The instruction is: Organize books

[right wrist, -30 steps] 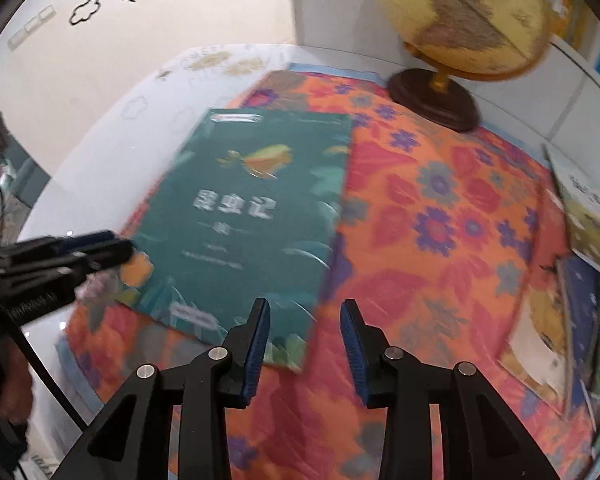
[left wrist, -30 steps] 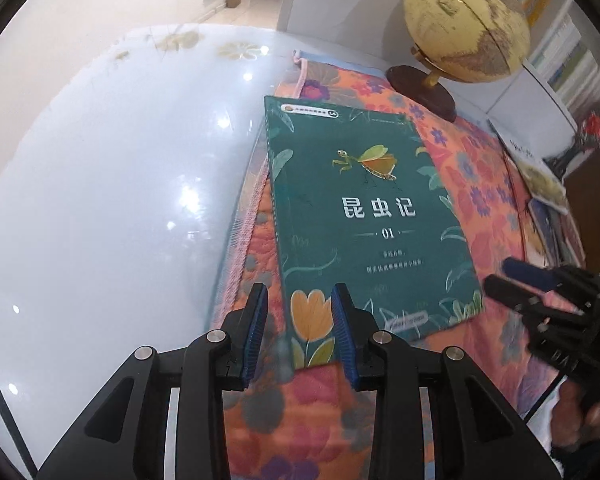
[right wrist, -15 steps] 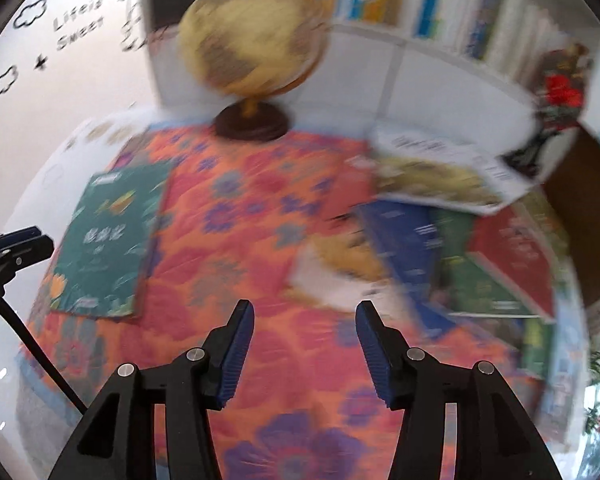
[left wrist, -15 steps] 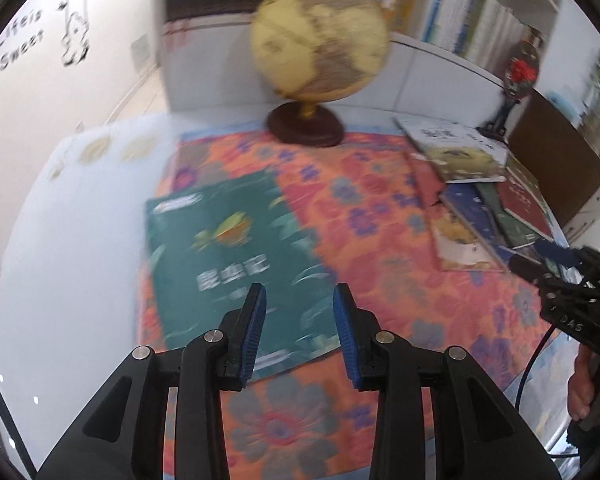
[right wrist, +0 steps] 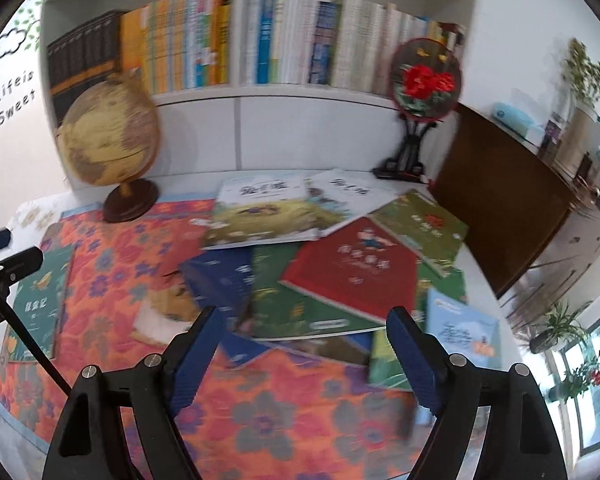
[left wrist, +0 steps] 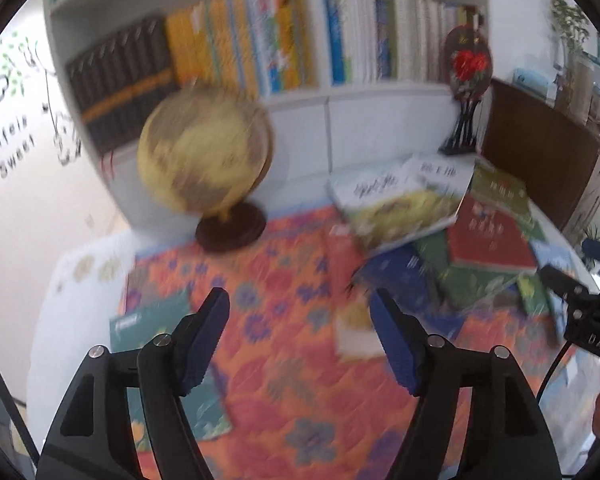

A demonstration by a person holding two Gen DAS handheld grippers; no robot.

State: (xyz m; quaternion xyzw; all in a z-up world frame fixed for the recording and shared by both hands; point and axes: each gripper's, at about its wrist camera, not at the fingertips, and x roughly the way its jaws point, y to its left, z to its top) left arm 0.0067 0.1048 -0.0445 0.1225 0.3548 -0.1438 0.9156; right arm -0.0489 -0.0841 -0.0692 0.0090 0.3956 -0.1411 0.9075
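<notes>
Both grippers wide open, holding nothing.

The left gripper [left wrist: 300,344] has its jaws spread far apart, blue pads facing inward; the right gripper [right wrist: 306,356] likewise, jaws wide, nothing between them. Both views are motion-blurred.

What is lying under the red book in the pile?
Under the red hardcover book a dark green book shows at its left and lower edge, and a light green one behind. Anything directly beneath is covered.

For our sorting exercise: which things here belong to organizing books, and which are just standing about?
Job: teal book, alone at the left; heap of books; left gripper and right gripper, both open, holding nothing.

Standing about: globe, fan ornament, floral cloth, shelved books.
</notes>
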